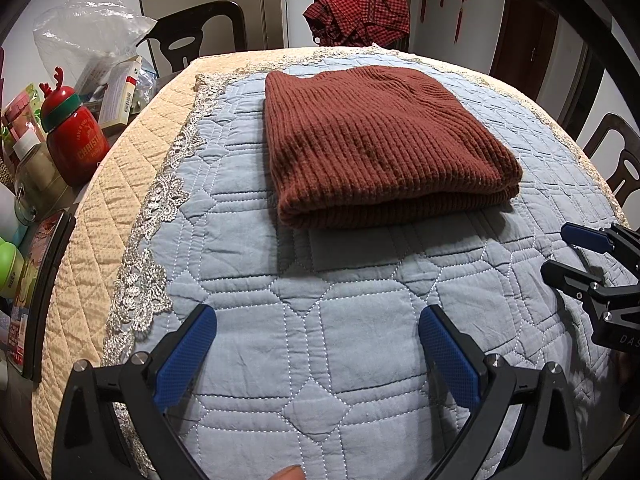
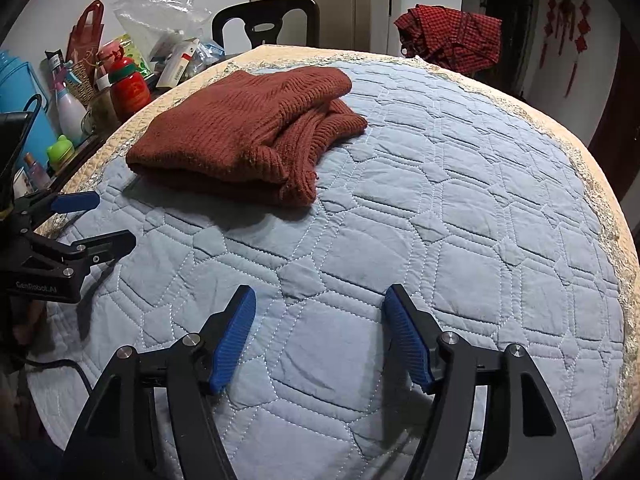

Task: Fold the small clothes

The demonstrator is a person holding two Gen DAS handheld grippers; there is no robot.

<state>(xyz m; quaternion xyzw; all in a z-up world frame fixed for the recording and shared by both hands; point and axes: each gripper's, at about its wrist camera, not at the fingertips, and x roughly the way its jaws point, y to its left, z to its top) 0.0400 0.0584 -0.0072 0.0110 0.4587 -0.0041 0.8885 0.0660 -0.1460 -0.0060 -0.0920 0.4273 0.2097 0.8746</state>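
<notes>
A rust-brown ribbed knit sweater (image 1: 376,148) lies folded in a thick rectangle on the blue quilted mat (image 1: 320,320). It also shows in the right wrist view (image 2: 240,136), with a cuff sticking out at its right side. My left gripper (image 1: 318,320) is open and empty, above the mat, short of the sweater's near edge. My right gripper (image 2: 320,308) is open and empty, above the mat to the right of the sweater. Each gripper shows in the other's view, the right one (image 1: 560,252) and the left one (image 2: 108,220).
A red checked cloth (image 1: 360,16) hangs on a chair at the far side. Bottles, a red Christmas flask (image 1: 74,136), boxes and a plastic bag (image 1: 88,32) crowd the table's left edge. Dark chairs (image 1: 200,28) stand around the table.
</notes>
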